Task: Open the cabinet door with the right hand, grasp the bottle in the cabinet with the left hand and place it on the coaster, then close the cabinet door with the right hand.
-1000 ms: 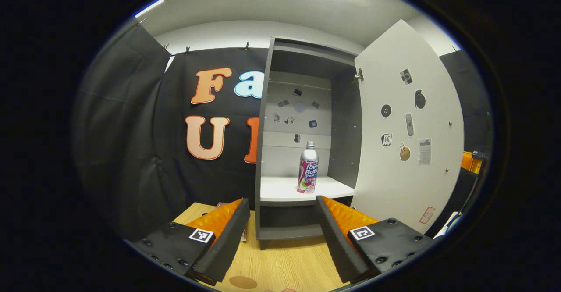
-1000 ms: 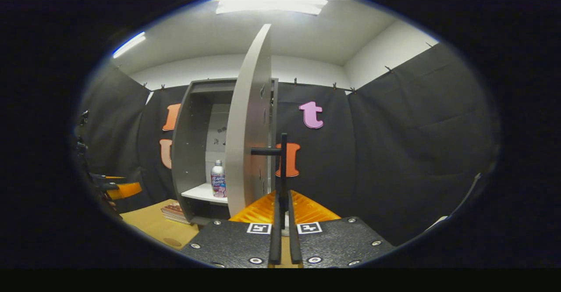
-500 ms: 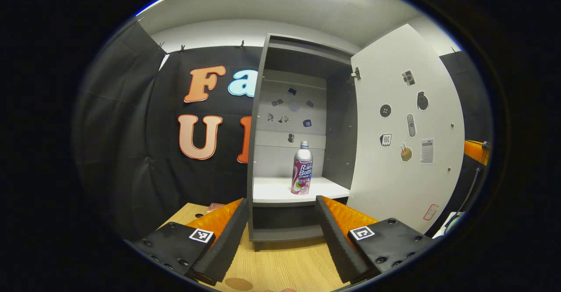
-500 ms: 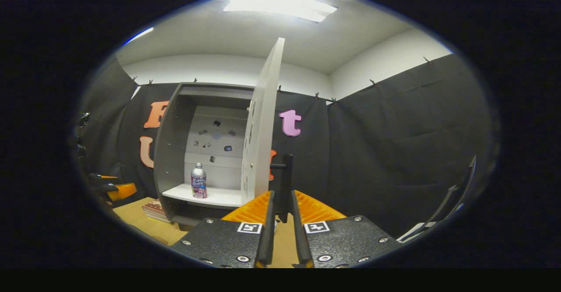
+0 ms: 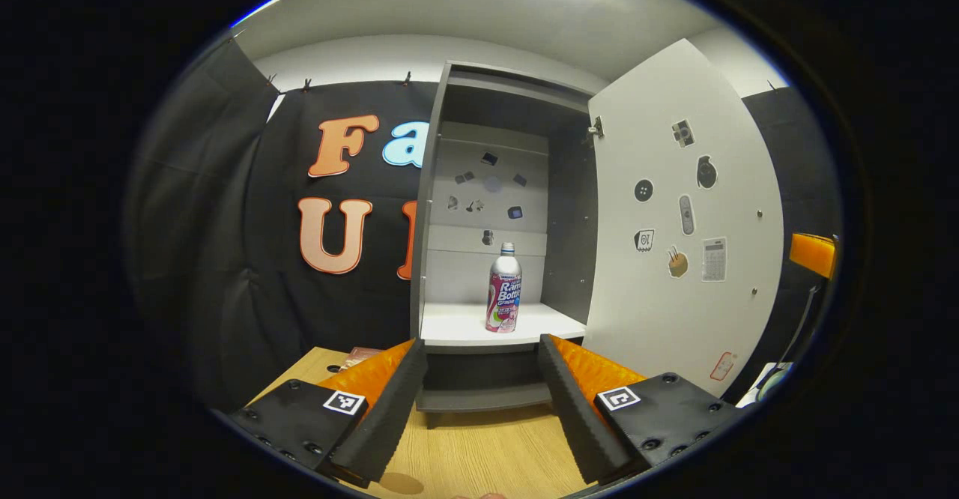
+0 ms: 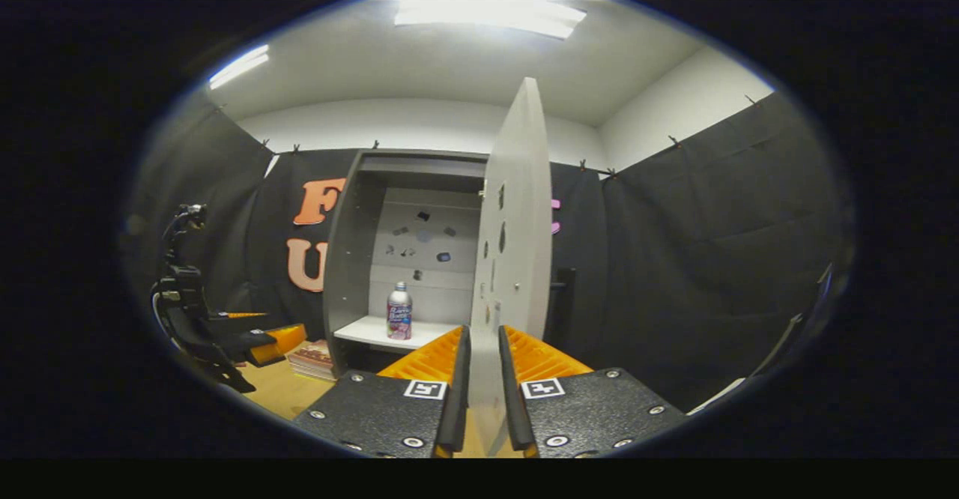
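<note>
The bottle [image 5: 504, 289] [image 6: 399, 312], silver with a pink label, stands upright on the white shelf [image 5: 457, 327] of the grey cabinet [image 5: 428, 207]. The white cabinet door [image 5: 674, 222] [image 6: 513, 244] is swung wide open. My left gripper [image 5: 481, 343] is open in front of the cabinet, short of the bottle, with nothing between its fingers. It is also at the left of the right gripper view [image 6: 255, 338]. My right gripper [image 6: 484, 332] has its fingers a little apart, the door's free edge in line between them. The black door handle [image 6: 562, 297] is off to its right. A brown coaster [image 5: 401, 482] lies on the table.
The cabinet sits on a wooden table [image 5: 479, 446]. A small stack of books [image 6: 311, 357] lies left of the cabinet's base. Stickers dot the door's inner face and the cabinet's back wall. An orange part of the right gripper [image 5: 813, 253] peeks past the door's edge.
The right gripper swung the door further open, loosened off the handle and now faces the door's edge. The left gripper has shifted slightly; the bottle sits a little more to the left in its view.
</note>
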Demonstrator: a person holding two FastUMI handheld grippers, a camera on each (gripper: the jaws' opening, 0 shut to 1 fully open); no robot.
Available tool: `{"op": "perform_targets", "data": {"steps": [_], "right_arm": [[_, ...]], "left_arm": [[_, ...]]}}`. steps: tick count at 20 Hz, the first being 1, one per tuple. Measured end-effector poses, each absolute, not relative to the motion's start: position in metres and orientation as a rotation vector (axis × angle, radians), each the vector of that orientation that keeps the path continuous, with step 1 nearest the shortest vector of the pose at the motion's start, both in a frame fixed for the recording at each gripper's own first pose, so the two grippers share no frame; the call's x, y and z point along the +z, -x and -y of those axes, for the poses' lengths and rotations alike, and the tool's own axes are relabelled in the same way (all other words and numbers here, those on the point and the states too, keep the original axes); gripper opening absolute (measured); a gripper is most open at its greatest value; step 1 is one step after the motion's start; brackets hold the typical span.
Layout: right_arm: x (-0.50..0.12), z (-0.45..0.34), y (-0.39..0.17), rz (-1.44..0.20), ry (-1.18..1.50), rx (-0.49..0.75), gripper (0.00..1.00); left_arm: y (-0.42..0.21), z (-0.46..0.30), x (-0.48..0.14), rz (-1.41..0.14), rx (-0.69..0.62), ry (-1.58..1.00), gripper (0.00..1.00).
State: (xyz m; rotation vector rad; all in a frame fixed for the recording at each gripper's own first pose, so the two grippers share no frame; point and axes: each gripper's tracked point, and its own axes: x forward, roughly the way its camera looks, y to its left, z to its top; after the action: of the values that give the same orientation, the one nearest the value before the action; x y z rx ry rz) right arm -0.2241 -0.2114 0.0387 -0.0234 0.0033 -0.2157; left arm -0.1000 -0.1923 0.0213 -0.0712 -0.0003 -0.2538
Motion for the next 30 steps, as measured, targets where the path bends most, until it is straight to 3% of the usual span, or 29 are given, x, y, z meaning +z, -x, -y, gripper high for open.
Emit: {"op": "perform_targets", "data": {"steps": [1, 4, 9, 15, 16, 17, 21, 30], "right_arm": [[0.034, 0.203, 0.217, -0.015, 0.028, -0.201, 0.28], [0.019, 0.179, 0.196, -0.047, 0.039, -0.163, 0.29], [0.002, 0.145, 0.150, -0.063, 0.047, -0.118, 0.49], [-0.022, 0.123, 0.073, -0.088, 0.028, -0.148, 0.65], [-0.027, 0.122, 0.062, -0.090, 0.021, -0.161, 0.63], [-0.030, 0.121, 0.053, -0.094, 0.016, -0.174, 0.73], [-0.030, 0.132, 0.031, -0.076, 0.016, -0.228, 0.86], [-0.048, 0.158, -0.014, -0.075, 0.016, -0.203, 0.89]], "left_arm": [[0.101, 0.193, 0.021, 0.002, -0.257, 0.069, 0.97], [0.094, 0.196, 0.019, -0.003, -0.271, 0.079, 0.97], [0.057, 0.203, 0.016, 0.006, -0.321, 0.068, 0.96], [-0.014, 0.223, 0.007, 0.029, -0.438, 0.023, 0.97], [-0.025, 0.227, 0.007, 0.033, -0.461, 0.020, 0.97], [-0.036, 0.230, 0.007, 0.035, -0.479, 0.015, 0.97], [-0.073, 0.247, 0.007, 0.044, -0.528, 0.029, 0.97], [-0.143, 0.298, 0.001, 0.068, -0.514, 0.040, 0.97]]}}
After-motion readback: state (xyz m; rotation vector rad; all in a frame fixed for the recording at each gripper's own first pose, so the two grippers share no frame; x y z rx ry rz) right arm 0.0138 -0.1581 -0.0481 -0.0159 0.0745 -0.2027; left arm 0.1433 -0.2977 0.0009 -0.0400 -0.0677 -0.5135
